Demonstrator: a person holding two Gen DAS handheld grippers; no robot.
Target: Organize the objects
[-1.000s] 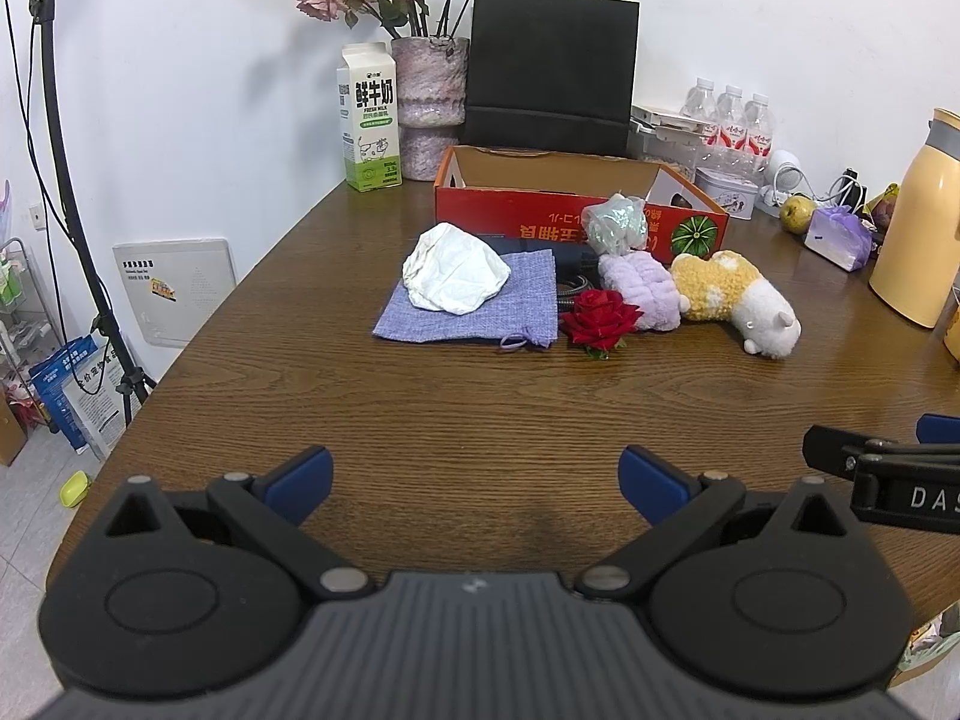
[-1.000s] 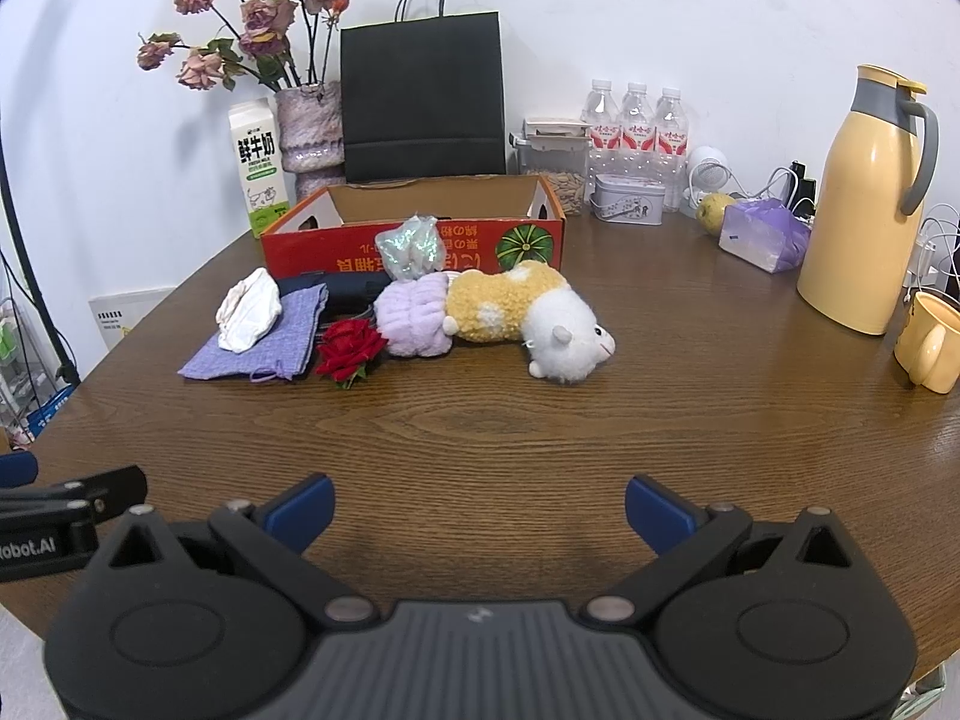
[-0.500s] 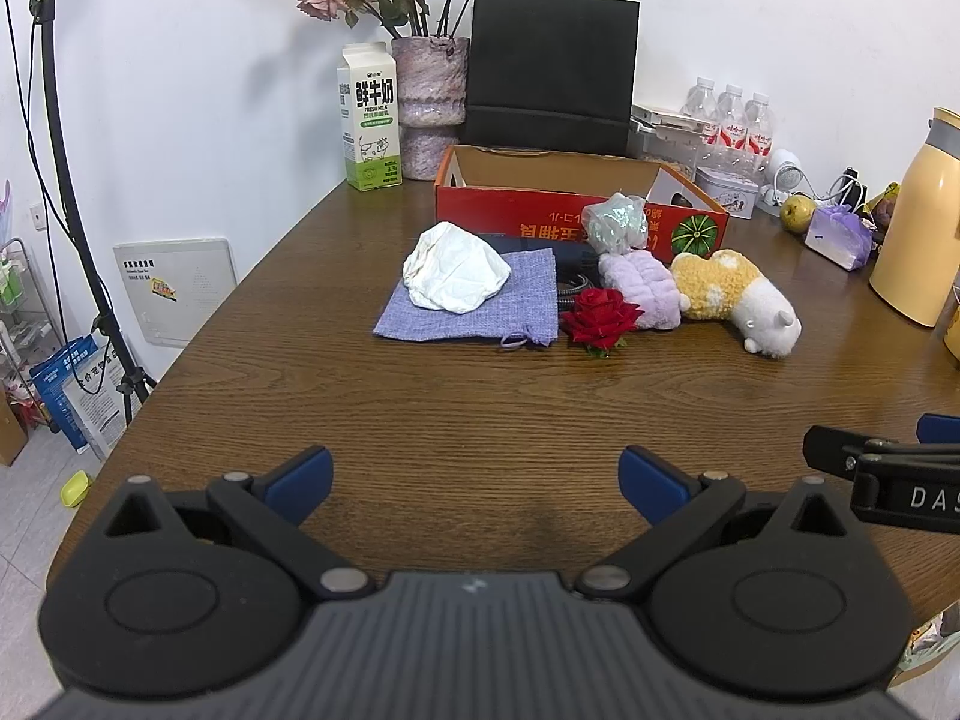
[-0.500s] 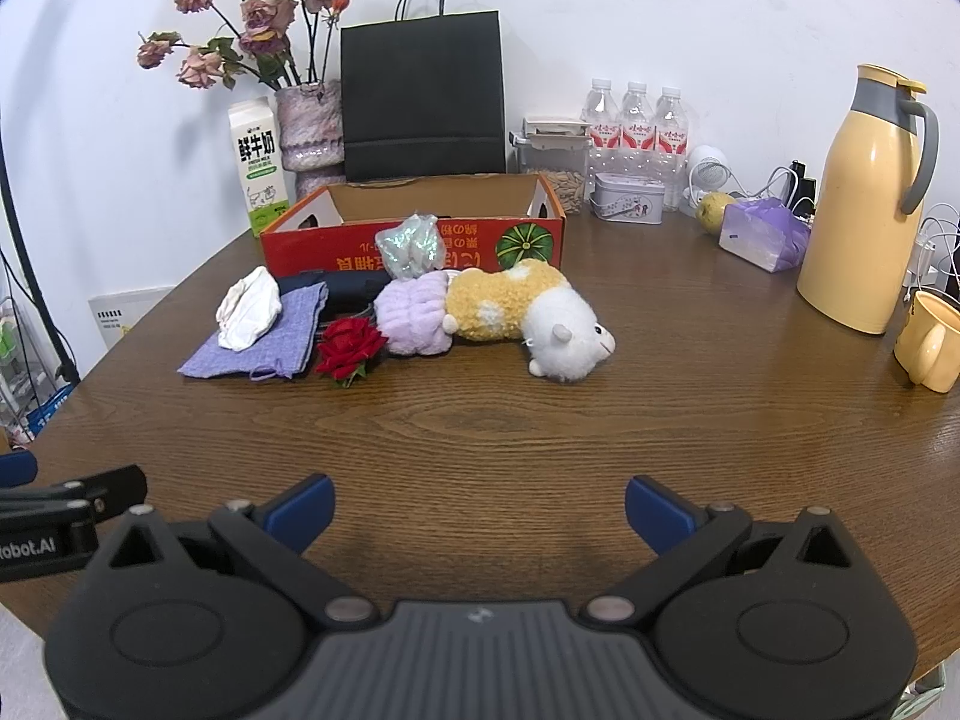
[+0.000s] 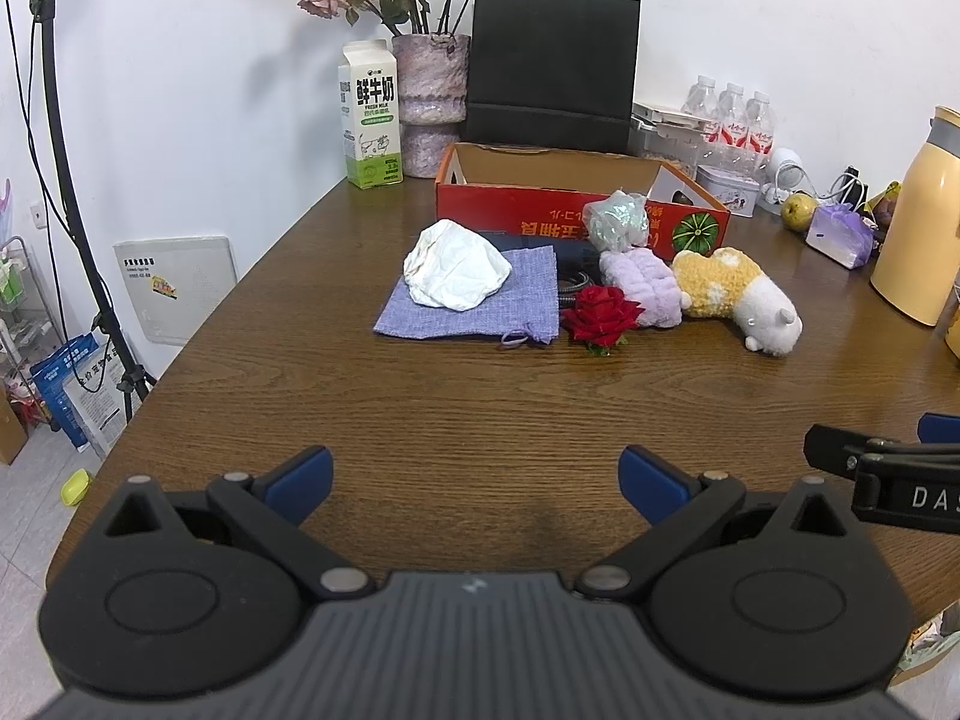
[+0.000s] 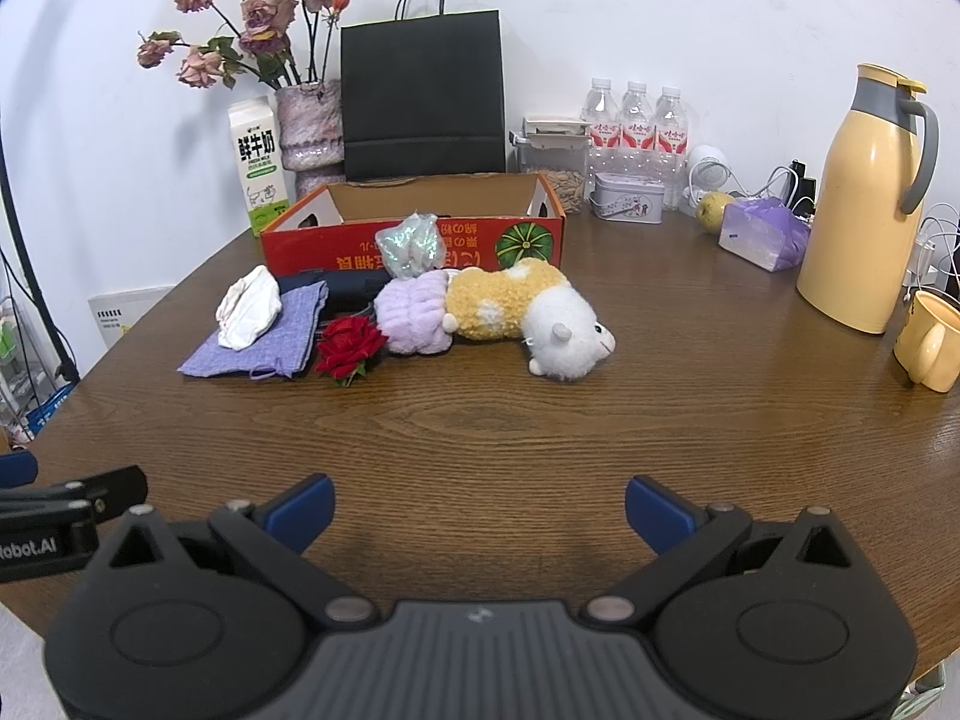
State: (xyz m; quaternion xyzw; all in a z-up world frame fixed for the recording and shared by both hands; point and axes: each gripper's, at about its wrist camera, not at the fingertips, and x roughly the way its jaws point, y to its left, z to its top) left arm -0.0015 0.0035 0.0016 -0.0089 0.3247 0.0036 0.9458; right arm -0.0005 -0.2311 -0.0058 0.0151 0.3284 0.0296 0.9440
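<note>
A red cardboard box [image 5: 540,210] [image 6: 336,249] stands open at the table's far middle. In front of it lie a white crumpled cloth [image 5: 456,273] [image 6: 249,306] on a purple fabric pouch [image 5: 468,306] [image 6: 258,342], a red rose [image 5: 603,315] [image 6: 348,345], a lilac fluffy item [image 5: 642,282] [image 6: 414,312], a yellow and white plush toy [image 5: 735,294] [image 6: 522,306], a shiny wrapped bundle [image 5: 618,219] [image 6: 411,243] and a dark item [image 5: 576,255] [image 6: 345,288]. My left gripper [image 5: 474,480] and right gripper [image 6: 477,507] are open and empty over the near table edge, far from the objects.
At the back stand a milk carton [image 5: 369,114], a vase with dried roses [image 5: 432,102], a black paper bag [image 5: 549,66], water bottles [image 6: 636,126], a tin [image 6: 627,204] and a yellow thermos [image 6: 864,198]. A yellow mug [image 6: 930,339] sits at the right edge.
</note>
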